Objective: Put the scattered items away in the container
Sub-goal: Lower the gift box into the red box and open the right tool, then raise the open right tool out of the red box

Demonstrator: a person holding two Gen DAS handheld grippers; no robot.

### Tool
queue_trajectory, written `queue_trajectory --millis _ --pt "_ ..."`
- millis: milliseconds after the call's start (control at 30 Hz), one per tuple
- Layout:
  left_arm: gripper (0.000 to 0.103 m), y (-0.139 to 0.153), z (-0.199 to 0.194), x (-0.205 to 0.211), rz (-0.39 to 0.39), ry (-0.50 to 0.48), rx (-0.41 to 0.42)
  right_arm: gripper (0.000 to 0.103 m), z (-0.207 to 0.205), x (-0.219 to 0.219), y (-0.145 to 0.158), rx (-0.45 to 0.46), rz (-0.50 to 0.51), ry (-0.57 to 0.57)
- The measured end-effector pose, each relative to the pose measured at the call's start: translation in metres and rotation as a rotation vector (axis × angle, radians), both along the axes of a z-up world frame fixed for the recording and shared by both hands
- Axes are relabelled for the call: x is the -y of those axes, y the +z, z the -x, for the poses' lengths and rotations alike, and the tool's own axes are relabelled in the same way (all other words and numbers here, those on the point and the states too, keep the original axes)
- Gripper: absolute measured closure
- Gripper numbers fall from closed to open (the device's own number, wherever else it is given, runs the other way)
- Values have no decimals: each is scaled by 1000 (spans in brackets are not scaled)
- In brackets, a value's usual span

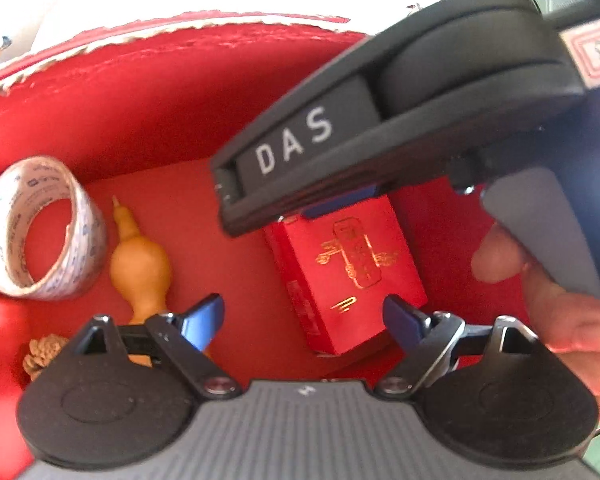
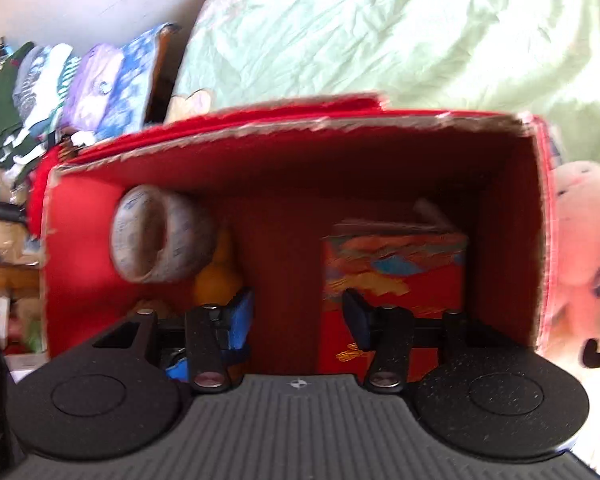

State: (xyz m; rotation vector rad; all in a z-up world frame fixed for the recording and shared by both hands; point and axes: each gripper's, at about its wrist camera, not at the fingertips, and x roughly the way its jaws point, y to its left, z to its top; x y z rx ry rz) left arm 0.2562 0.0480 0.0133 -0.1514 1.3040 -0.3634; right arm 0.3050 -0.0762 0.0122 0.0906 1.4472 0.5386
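A red cardboard container [image 1: 160, 100] fills the left wrist view. On its floor lie a roll of tape [image 1: 40, 228], a tan gourd [image 1: 140, 264], a pine cone [image 1: 44, 356] and a small red pack with gold print [image 1: 352, 272]. My left gripper [image 1: 304, 320] hangs open inside the container just above the red pack, holding nothing. A black housing marked DAS [image 1: 300, 140] belongs to the other gripper and crosses above the pack. In the right wrist view my right gripper [image 2: 298, 320] is open and empty over the container [image 2: 300, 160], with the tape roll [image 2: 160, 236], gourd [image 2: 216, 276] and a red patterned pack [image 2: 396, 264] below.
A hand [image 1: 560, 312] grips a handle at the container's right side. Beyond the container lie a bed with a pale green sheet [image 2: 380, 32], a row of folded clothes [image 2: 60, 92] at the left, and a plush toy [image 2: 588, 260] against the right wall.
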Motion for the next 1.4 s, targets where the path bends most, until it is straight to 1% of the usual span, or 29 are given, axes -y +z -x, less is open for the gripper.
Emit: queue_trajectory --millis 67,100,133,200,233,300,333,400,433,500,567,633,667,700,800,900,1067,1167,1233,1300,1333,1367,1400 --pt "18 2 0 4 -19 -23 15 58 1 2 2 -3 -18 15" --pt "16 3 0 5 -16 -28 16 55 1 3 5 4 -35 18" --pt "15 4 0 4 -7 -29 15 55 -1 4 7 2 -66 21" --pt "15 5 1 2 9 -28 15 55 -4 4 8 -33 -126 27" --pt "15 5 1 1 9 -28 13 55 -5 0 6 -53 -137 42" --pt "17 6 3 -2 -21 -19 13 56 -7 -10 -1 -77 -100 83" --pt "17 7 4 -4 -38 -12 17 55 -8 -13 -5 -70 -63 82" --pt "16 8 5 -9 -44 -4 24 58 -9 -17 -11 -58 3 90" --pt "16 8 6 -12 -42 2 24 63 -9 -17 -13 -56 22 88" --pt "15 9 6 -16 -36 15 21 81 -11 -15 -16 -47 51 73" --pt "15 11 6 -16 -39 15 27 87 -12 -12 -16 -40 69 66" --pt "15 12 6 -13 -43 5 31 87 -11 -10 -16 -40 68 71" --pt "15 13 6 -13 -45 2 33 85 -12 -9 -15 -42 64 73" --pt "15 13 6 -12 -47 -4 34 80 -12 -7 -15 -45 50 73" --pt "15 15 8 -10 -47 -25 44 75 -8 -2 -6 -11 11 76" --pt "15 19 11 -10 -62 -26 59 74 -1 6 3 19 -18 79" --pt "15 29 19 -17 -54 8 88 72 21 23 23 80 -109 60" --pt "15 38 27 -17 -79 7 120 67 31 27 33 115 -149 33" --pt "15 43 33 -16 -111 15 142 63 38 32 37 135 -154 16" --pt "15 48 39 -16 -132 29 160 62 45 35 42 166 -153 6" --pt "15 50 42 -7 -136 38 166 62 48 36 44 179 -152 1" --pt "15 50 48 26 -139 49 171 61 52 38 47 192 -145 -7" --pt "15 49 62 54 -144 61 177 61 55 44 52 205 -143 -15"
